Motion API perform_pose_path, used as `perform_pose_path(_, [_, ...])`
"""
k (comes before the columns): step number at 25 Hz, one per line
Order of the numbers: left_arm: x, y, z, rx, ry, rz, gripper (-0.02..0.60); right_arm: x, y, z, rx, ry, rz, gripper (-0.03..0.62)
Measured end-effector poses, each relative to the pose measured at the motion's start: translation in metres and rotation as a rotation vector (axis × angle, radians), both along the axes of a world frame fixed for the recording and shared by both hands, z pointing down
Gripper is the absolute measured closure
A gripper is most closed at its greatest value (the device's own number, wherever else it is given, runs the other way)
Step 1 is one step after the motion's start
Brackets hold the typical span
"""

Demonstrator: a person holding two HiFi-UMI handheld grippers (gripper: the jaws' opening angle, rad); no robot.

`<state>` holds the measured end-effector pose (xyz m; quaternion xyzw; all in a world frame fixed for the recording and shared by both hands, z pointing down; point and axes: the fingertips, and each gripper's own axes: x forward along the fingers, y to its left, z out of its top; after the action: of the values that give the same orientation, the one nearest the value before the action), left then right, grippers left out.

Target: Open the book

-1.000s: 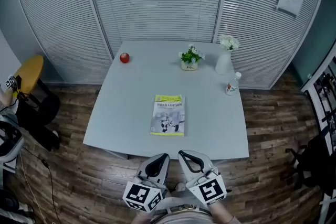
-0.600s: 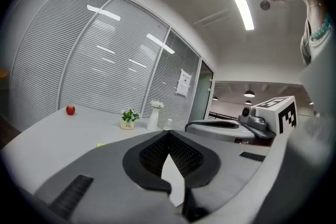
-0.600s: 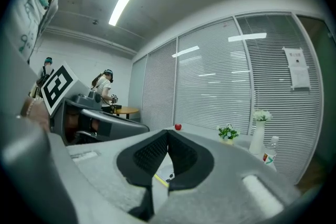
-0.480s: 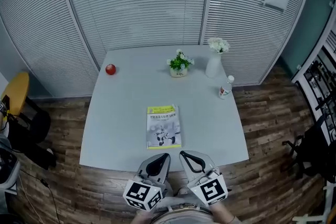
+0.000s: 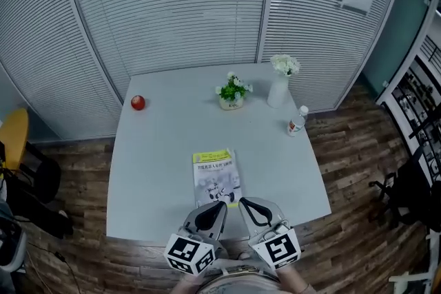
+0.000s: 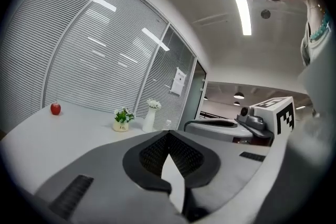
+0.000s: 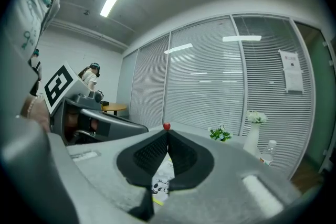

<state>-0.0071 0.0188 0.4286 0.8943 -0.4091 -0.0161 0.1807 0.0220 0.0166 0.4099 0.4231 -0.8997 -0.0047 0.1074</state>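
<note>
A closed book with a yellow-and-white cover lies flat on the pale table, near its front edge. Both grippers hang side by side just in front of the book's near edge, each with its jaws shut and nothing held. In the head view the left gripper points at the book's near edge, and the right gripper sits at the near right corner. The right gripper view shows a strip of the book through the gap below its shut tips. The left gripper hides the book from its own view.
A red apple sits at the far left of the table. A small potted plant, a white vase of flowers and a plastic bottle stand towards the back right. Slatted blinds close off the back. A yellow stool stands at left.
Both grippers have moved forward together over the table's front edge, up to the book's near edge. The table and book have come closer in the head view.
</note>
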Motion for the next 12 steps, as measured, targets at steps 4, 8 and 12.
perform_pose_path(4, [-0.004,-0.016,0.002,0.002,-0.008,0.044,0.584,-0.007,-0.017,0.002,0.002,0.006,0.022,0.591])
perform_pose_path(8, [-0.009,-0.033,0.006,0.0,-0.011,0.081,0.584,-0.012,-0.032,0.007,0.002,0.017,0.048,0.591])
perform_pose_path(12, [-0.016,-0.045,0.012,-0.011,-0.008,0.116,0.584,-0.017,-0.044,0.013,-0.007,0.015,0.086,0.591])
